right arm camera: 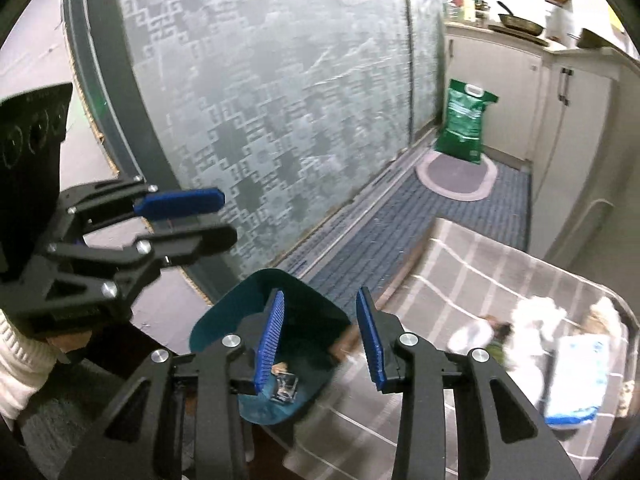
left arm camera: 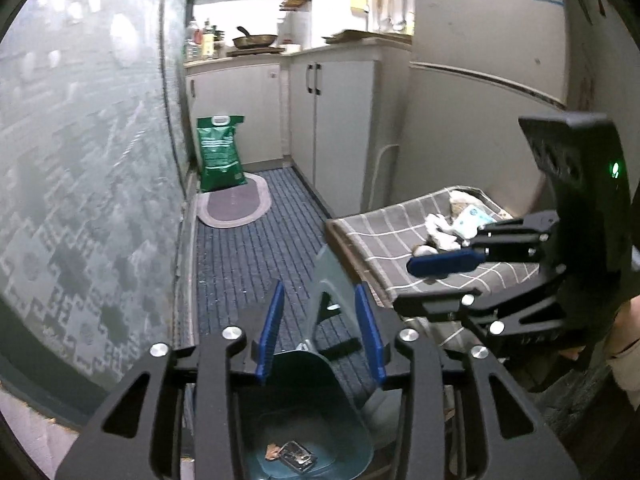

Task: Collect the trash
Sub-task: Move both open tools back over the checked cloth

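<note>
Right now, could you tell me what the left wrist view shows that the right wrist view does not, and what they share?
Only the left wrist view shows the refrigerator and the right gripper from the side, jaws apart and empty, over the checked cloth.

Only the right wrist view shows the left gripper from the side, also empty, and a white knitted sleeve.

Both share the teal bin with scraps inside, the checked cloth carrying crumpled tissues, the green sack and the frying pan.
</note>
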The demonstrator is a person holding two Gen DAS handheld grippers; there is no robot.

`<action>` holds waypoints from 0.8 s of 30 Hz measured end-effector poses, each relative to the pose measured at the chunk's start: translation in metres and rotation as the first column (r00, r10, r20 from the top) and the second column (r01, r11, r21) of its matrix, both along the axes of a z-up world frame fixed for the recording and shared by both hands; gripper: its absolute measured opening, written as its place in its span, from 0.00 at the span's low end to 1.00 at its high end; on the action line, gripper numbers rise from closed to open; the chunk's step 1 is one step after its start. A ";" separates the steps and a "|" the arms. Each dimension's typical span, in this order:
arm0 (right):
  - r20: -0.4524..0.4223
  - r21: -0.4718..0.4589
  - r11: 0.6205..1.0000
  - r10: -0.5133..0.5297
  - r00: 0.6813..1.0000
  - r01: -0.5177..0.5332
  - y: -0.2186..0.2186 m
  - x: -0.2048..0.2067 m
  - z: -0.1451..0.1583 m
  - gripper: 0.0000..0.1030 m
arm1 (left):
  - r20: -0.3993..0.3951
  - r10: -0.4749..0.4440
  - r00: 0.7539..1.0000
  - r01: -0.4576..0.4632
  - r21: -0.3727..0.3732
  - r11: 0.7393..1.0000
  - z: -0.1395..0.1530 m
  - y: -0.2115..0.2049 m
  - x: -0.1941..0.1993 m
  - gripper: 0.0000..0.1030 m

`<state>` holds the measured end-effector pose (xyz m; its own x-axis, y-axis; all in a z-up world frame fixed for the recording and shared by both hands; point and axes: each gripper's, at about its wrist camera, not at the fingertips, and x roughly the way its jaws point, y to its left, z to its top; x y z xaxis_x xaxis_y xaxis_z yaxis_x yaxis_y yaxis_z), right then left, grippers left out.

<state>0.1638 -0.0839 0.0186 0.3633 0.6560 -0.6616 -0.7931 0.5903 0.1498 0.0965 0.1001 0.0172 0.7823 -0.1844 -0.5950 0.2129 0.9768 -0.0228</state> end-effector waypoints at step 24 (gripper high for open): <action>0.035 -0.001 0.971 -0.240 0.970 0.240 -0.123 0.036 -0.005 0.47 | -0.114 -0.147 0.983 0.154 0.054 0.987 -0.047 -0.093 0.056 0.42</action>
<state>0.1995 -0.2064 0.0138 0.5324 0.5431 -0.6493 -0.6327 0.7649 0.1210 0.1528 0.0070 -0.0301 0.6779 -0.2547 -0.6897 0.3572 0.9340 0.0061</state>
